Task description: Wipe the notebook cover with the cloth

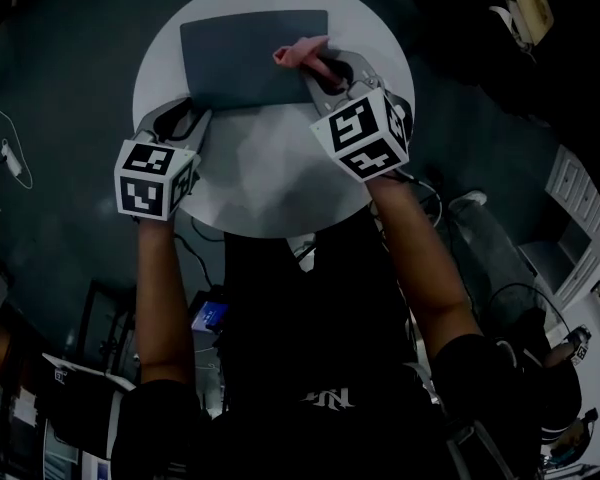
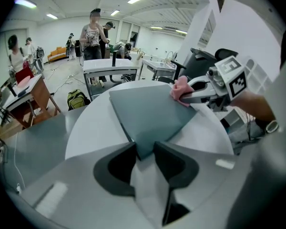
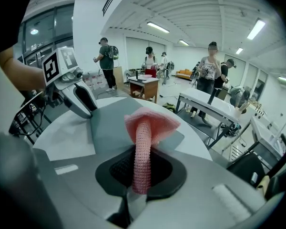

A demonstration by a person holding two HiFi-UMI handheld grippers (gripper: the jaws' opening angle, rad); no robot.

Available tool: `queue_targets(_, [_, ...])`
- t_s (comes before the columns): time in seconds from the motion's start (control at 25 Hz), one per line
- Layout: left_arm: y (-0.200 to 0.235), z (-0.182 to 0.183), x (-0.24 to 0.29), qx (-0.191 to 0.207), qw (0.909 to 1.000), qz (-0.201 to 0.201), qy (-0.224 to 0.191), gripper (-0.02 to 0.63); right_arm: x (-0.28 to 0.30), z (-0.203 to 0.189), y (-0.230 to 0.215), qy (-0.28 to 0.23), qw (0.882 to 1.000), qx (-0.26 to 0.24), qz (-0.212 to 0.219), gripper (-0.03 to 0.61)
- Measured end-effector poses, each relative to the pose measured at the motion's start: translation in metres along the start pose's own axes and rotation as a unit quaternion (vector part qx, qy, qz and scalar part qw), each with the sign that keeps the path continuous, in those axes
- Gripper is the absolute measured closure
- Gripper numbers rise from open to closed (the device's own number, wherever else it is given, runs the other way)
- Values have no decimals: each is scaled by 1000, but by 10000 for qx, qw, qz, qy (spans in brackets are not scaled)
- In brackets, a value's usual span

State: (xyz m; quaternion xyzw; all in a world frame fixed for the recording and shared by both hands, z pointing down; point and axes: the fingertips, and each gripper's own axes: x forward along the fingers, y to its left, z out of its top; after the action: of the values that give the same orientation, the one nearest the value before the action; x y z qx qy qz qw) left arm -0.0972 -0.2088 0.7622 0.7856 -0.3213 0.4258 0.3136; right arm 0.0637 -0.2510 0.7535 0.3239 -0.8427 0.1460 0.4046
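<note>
The right gripper (image 3: 142, 162) is pinching a pink textured cloth (image 3: 151, 122) tight between its jaws. The loose end is fanning out just ahead of its tips, over the far edge of the grey notebook (image 1: 242, 56). The left gripper (image 2: 144, 149) is standing with jaws apart, the notebook's near corner poking in between them. To my eye it is bracing the corner more than clamping it.

To wipe well, I'd be holding that corner firmly and drawing the fanned cloth flat across the cover toward the left gripper in overlapping passes, keeping the hard tips off the cover.

Only the head view is showing the whole cover on the round white table (image 1: 270, 213). Only the right gripper view is showing the cloth bunched into a narrow roll between the pads.
</note>
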Motion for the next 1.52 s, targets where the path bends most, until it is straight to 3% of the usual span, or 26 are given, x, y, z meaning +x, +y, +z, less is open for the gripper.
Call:
queue_targets(0.32, [-1, -2, -3, 9, 9999, -75, -101, 500, -21, -26, -26, 617, 9968, 72, -494, 551])
queue_targets(0.44, [-2, -2, -1, 94, 9998, -102, -115, 500, -31, -16, -25, 454, 9975, 124, -529, 551])
queue_targets(0.52, [-1, -1, 0, 116, 9998, -115, -122, 499, -30, 10, -8, 86, 9994, 115, -330, 551])
queue_targets(0.68, [1, -1, 0, 170, 9997, -105, -138, 499, -4, 66, 52, -434, 9980, -8, 461, 551])
queue_targets(0.8, [2, -1, 0, 131, 9996, -125, -212, 499, 26, 93, 93, -508, 9934, -94, 1029, 551])
queue_targets(0.92, [3, -1, 0, 90, 9994, -100, -323, 500, 56, 106, 117, -363, 9903, -275, 1309, 551])
queue_targets(1.12, [4, -3, 0, 45, 9992, -92, -379, 498, 81, 101, 127, 1, 9898, -345, 1385, 551])
queue_targets(1.52, [6, -3, -5, 177, 9992, -88, -355, 499, 66, 86, 108, 37, 9924, -405, 1159, 551])
